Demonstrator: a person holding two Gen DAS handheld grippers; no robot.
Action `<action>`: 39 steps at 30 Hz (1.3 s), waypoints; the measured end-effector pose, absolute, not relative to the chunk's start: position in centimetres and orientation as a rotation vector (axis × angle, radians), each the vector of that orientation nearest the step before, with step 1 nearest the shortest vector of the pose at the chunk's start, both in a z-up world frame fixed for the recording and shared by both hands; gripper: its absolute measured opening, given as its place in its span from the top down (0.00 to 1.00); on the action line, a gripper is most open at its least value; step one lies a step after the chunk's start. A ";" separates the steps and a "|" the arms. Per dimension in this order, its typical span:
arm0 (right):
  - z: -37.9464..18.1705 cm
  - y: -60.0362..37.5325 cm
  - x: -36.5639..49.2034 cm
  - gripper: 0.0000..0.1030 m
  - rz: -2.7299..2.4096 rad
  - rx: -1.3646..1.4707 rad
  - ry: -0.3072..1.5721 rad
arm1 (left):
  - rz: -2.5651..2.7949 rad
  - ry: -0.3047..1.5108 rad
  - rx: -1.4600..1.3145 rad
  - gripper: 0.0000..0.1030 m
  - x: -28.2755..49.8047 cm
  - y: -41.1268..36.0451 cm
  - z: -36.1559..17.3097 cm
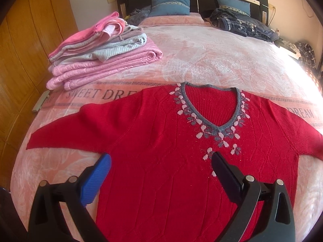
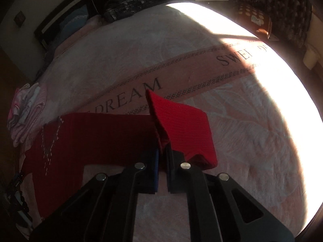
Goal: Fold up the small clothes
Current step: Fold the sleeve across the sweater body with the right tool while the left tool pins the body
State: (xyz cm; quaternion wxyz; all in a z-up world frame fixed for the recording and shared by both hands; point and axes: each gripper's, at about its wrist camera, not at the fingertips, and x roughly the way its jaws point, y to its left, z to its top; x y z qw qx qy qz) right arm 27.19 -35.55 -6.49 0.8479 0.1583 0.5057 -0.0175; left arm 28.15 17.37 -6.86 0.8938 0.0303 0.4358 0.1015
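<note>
Red sweater [image 1: 153,141] spread flat, face up, across pink bedspread [image 1: 201,56], grey V-neck toward the headboard. Left gripper [image 1: 161,161] at bottom of frame, jaws wide apart over the sweater's body. Stack of folded clothes [image 1: 101,50] upper left. Blue pillows [image 1: 171,5] top centre.

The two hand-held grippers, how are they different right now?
The left hand-held gripper is open and holds nothing; the right hand-held gripper is shut on the sleeve of the red sweater. The left one hovers over the sweater's front; the right one lifts the sleeve. Both have one blue pad.
</note>
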 end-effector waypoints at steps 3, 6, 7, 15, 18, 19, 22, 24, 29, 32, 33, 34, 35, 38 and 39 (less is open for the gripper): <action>-5.7 -29.2 27.6 0.96 0.073 0.273 1.067 | 0.187 0.920 0.068 0.04 28.5 18.5 -7.3; -6.4 -22.6 29.9 0.96 0.189 0.259 1.078 | 0.181 0.931 0.078 0.04 28.8 19.5 -7.9; -6.8 -20.6 30.9 0.96 0.227 0.257 1.081 | 0.178 0.936 0.076 0.04 28.9 19.9 -8.1; -9.4 -5.9 35.6 0.96 0.492 0.302 1.124 | 0.147 0.953 0.048 0.04 28.8 21.7 -9.4; -11.5 -2.8 36.5 0.86 0.522 0.286 1.184 | 0.131 0.959 0.055 0.04 28.8 21.5 -9.8; -12.1 -2.3 36.6 0.85 0.525 0.297 1.198 | 0.126 0.961 0.057 0.04 28.8 21.4 -9.9; -12.3 -3.2 35.9 0.83 0.546 0.340 1.176 | 0.103 0.966 0.056 0.04 29.0 20.8 -10.0; -11.6 -4.6 34.9 0.83 0.514 0.313 1.147 | 0.075 0.962 0.051 0.04 29.2 20.0 -9.9; -11.4 -9.1 31.2 0.83 0.434 0.302 1.115 | -0.055 0.978 0.007 0.04 30.7 15.9 -9.4; -11.8 -11.4 29.0 0.82 0.416 0.308 1.112 | -0.159 1.004 -0.020 0.04 32.6 12.4 -9.8; -11.9 -12.0 28.4 0.80 0.414 0.316 1.109 | -0.181 1.024 -0.024 0.04 33.4 11.3 -10.1; -11.9 -12.6 27.9 0.80 0.413 0.321 1.106 | -0.197 1.049 -0.028 0.04 34.2 10.3 -10.6; -11.9 -13.1 27.5 0.78 0.414 0.321 1.100 | -0.213 1.075 -0.036 0.04 35.0 9.4 -11.2; -11.8 -14.2 26.4 0.74 0.405 0.306 1.078 | -0.276 1.128 -0.097 0.06 37.0 7.8 -12.6; -11.8 -14.5 26.1 0.73 0.403 0.301 1.072 | -0.294 1.143 -0.123 0.10 37.4 7.5 -13.0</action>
